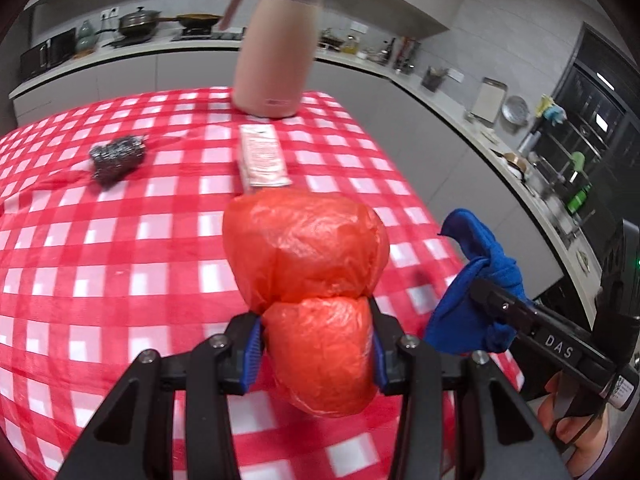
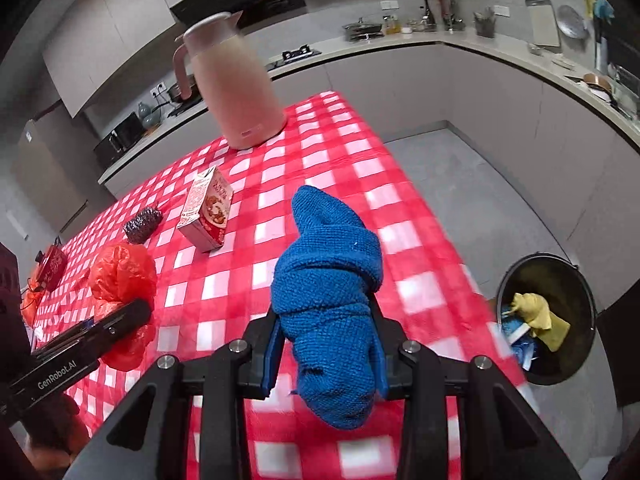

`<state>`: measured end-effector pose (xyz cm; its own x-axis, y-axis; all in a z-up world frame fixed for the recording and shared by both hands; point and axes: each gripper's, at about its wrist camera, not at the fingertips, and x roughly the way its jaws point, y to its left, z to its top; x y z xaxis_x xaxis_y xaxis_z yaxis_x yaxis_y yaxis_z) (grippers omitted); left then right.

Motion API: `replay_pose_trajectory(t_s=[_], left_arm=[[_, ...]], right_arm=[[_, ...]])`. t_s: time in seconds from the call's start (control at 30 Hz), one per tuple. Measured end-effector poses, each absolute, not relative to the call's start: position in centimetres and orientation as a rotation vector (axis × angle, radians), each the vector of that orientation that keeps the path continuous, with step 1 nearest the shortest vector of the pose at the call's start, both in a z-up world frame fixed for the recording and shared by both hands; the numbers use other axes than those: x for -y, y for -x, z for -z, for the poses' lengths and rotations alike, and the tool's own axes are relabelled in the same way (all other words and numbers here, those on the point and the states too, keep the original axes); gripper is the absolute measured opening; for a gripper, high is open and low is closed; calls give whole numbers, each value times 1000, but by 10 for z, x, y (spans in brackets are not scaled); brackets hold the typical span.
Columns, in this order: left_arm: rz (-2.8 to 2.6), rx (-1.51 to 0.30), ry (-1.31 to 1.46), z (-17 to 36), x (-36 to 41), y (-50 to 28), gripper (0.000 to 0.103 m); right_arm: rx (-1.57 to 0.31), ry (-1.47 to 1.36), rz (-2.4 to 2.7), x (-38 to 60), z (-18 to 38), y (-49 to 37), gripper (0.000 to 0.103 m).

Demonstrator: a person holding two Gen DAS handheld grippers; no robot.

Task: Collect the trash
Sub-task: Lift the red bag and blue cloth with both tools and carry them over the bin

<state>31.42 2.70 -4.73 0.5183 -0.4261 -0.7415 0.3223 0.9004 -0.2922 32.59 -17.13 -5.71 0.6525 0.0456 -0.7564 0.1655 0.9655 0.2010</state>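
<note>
My left gripper [image 1: 318,344] is shut on a crumpled red plastic bag [image 1: 308,256], held above the red-and-white checked tablecloth [image 1: 120,280]. In the right wrist view the same bag [image 2: 122,272] and left gripper [image 2: 132,312] show at lower left. My right gripper [image 2: 326,344] is shut on a bunched blue cloth [image 2: 328,280], also lifted over the table; in the left wrist view that blue cloth [image 1: 476,296] hangs at the right. A black trash bin [image 2: 548,316] stands on the floor past the table's right edge, holding yellow and blue scraps.
On the table stand a pink thermos jug [image 2: 236,88], a small carton [image 2: 208,210] and a steel scouring ball [image 2: 142,220]. A red item [image 2: 52,266] lies at the far left. Kitchen counters [image 2: 500,48] curve around the back and right; grey floor lies between.
</note>
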Motion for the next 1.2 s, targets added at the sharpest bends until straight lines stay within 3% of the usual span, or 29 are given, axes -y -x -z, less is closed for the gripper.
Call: replay_pose_trajectory(t_s=[0.27,0.7,1.2], left_arm=[[474,-906,95,42,34,-294,45],[554,-949,92,51,196,-263,45],[541,-1081,24,127,324,-259,45]], right_arm=[[-834,-294,70,223,51,-294,39],[-839,-343,123,397,58,-242,39],[-952,-337,161,526,137,-234,39]])
